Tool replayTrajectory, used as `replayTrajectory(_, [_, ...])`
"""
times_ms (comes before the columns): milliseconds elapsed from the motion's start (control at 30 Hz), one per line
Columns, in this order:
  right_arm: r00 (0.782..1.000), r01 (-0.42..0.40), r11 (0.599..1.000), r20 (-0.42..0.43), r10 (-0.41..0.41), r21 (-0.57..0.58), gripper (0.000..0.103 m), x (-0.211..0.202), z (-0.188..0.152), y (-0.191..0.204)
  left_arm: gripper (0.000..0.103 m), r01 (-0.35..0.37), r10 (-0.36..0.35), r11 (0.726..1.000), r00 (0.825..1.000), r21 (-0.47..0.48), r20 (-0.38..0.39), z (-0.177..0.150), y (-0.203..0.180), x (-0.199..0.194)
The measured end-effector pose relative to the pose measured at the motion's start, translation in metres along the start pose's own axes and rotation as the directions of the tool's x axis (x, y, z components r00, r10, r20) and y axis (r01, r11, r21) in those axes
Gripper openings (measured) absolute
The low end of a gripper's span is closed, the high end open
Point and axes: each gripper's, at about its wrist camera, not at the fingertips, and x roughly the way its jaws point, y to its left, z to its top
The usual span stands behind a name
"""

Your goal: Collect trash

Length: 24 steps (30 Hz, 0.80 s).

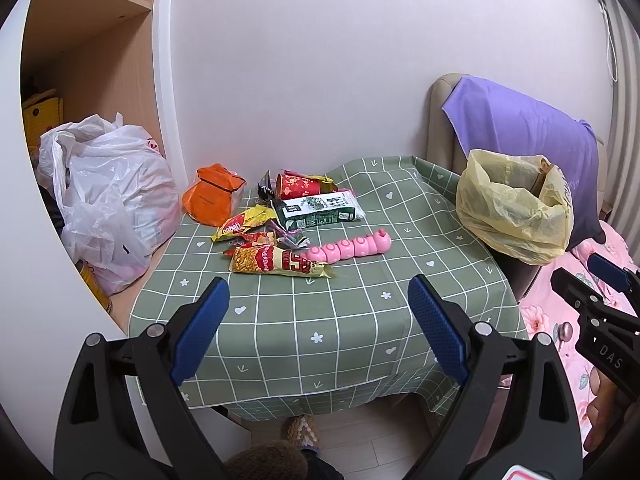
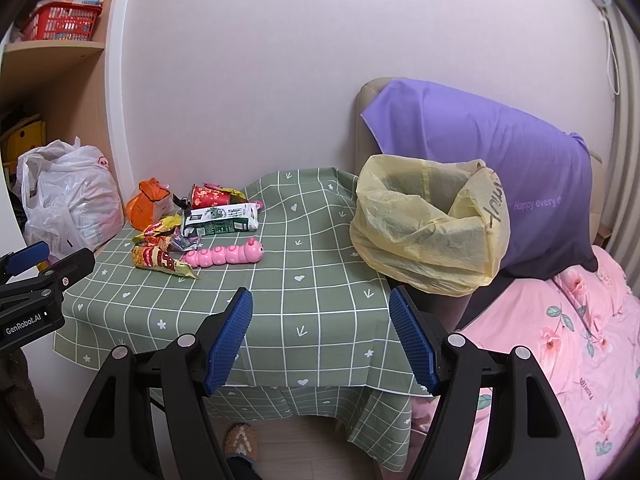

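A pile of trash lies at the far left of the green checked table (image 1: 340, 320): a yellow-red snack packet (image 1: 276, 262), a green-white carton (image 1: 320, 210), a red cup (image 1: 298, 186), small wrappers (image 1: 244, 224) and an orange bag (image 1: 212, 196). A pink caterpillar toy (image 1: 348, 246) lies beside them. An open yellow trash bag (image 1: 516, 208) stands at the table's right edge; it also shows in the right wrist view (image 2: 428, 232). My left gripper (image 1: 320, 320) is open and empty above the table's near edge. My right gripper (image 2: 320, 336) is open and empty, near the table's front.
A white plastic bag (image 1: 116, 200) sits on a shelf left of the table. A purple pillow (image 2: 500, 152) leans behind the yellow bag. A pink floral bed (image 2: 560, 340) lies to the right. A red basket (image 2: 60, 22) stands on an upper shelf.
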Motion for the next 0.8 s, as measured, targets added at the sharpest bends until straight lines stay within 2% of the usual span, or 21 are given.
replayTrajectory(800, [1.0, 0.0, 1.0, -0.004, 0.0, -0.002, 0.067, 0.0007, -0.0004, 0.0035, 0.087, -0.003, 0.003, 1.0, 1.0, -0.004, 0.004, 0.0006, 0.0055, 0.0029])
